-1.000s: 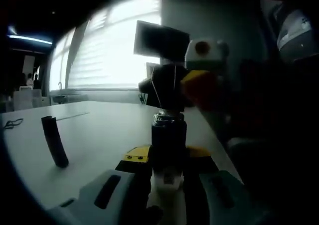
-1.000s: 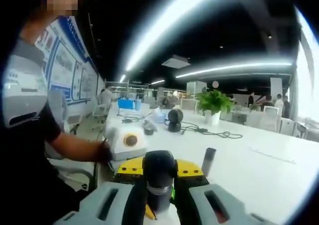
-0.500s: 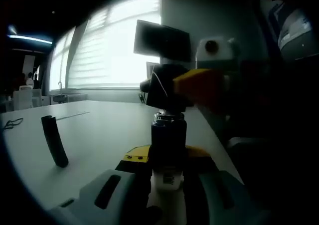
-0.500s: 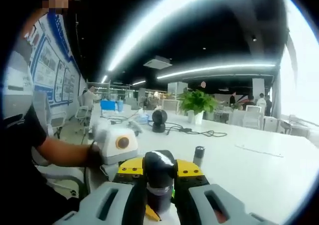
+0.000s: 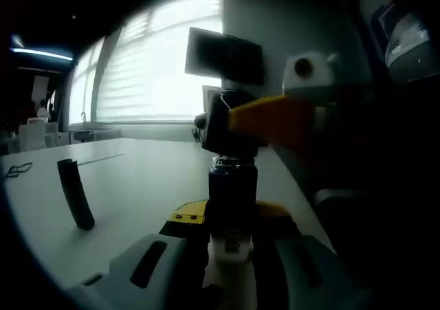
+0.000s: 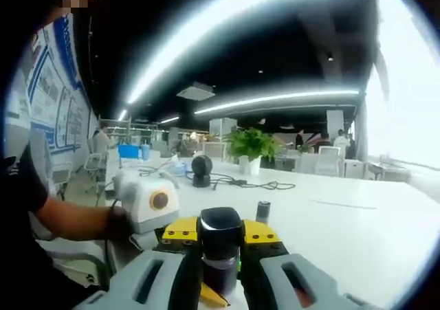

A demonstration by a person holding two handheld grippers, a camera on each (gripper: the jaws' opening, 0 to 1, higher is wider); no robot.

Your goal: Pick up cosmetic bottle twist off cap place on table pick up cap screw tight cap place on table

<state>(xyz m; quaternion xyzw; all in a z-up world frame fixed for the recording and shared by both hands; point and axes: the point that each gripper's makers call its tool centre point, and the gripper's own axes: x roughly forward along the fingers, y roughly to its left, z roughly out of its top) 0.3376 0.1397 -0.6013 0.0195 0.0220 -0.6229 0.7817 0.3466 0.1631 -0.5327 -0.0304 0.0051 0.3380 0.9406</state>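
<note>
Bottle is pinched upright in the left gripper above the desk, the right gripper is clamped on the cap, so unscrewing appears underway; placing and recapping remain.

The white table runs back toward the bright window, and on it at about nine o'clock in the left gripper view a dark stick stands leaning, with a thin cable further back by the edge. In the right gripper view the same table carries a small dark cylinder standing upright near the middle. At about twelve o'clock, further back, sit a potted plant, a round black device and a black cord trailing across the top.
</note>
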